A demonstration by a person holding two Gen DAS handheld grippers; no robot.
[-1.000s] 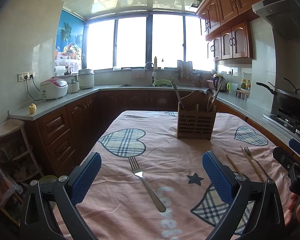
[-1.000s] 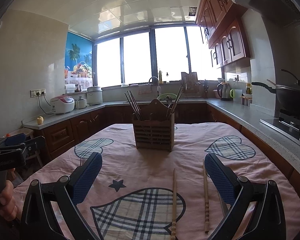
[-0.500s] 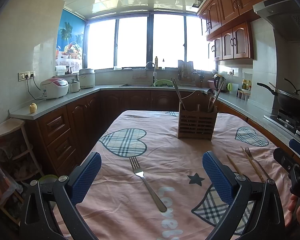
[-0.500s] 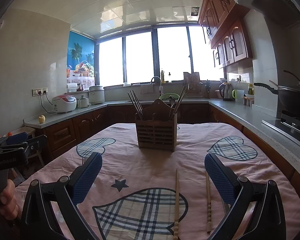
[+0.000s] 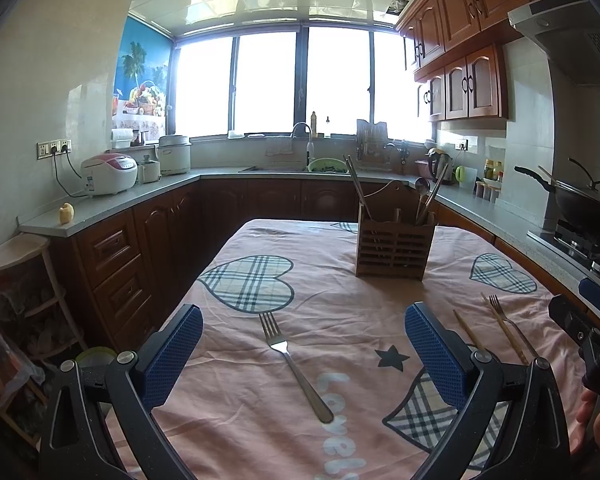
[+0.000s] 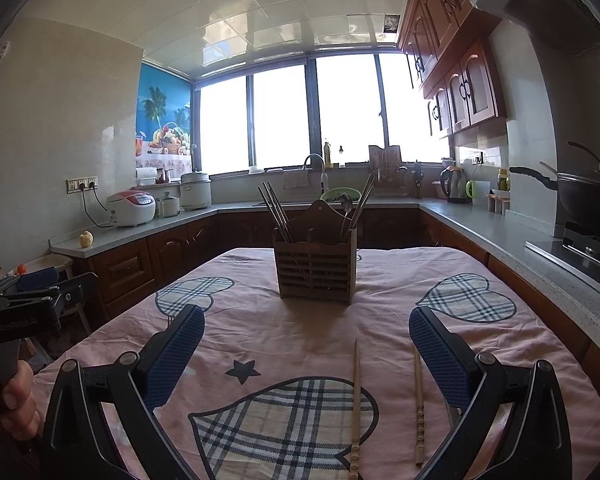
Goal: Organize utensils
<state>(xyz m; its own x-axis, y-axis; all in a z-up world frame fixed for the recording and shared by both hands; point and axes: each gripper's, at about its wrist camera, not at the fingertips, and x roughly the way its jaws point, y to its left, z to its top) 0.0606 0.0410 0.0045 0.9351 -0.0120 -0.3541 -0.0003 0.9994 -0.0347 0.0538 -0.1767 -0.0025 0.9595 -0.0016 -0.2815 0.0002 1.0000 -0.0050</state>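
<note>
A steel fork (image 5: 294,364) lies on the pink tablecloth, tines pointing away, between the wide-open blue pads of my left gripper (image 5: 304,350). Further right lie two wooden chopsticks (image 5: 504,330) and a second fork (image 5: 514,326). A wooden slatted utensil holder (image 5: 394,246) stands at mid-table with chopsticks and a spoon in it. In the right wrist view, two wooden chopsticks (image 6: 356,404) lie lengthwise between the open pads of my right gripper (image 6: 306,350), and the holder (image 6: 315,268) stands straight ahead. Neither gripper holds anything.
The table (image 5: 340,304) sits inside a U-shaped counter (image 5: 140,200) with rice cookers, a sink and a kettle. A wok (image 5: 580,204) rests on the stove at right. The person's hand on the other gripper shows at each view's edge.
Both views have shifted slightly; the holder sits a little lower and nearer in the right wrist view. Utensils lie where they were and both grippers stay open.
</note>
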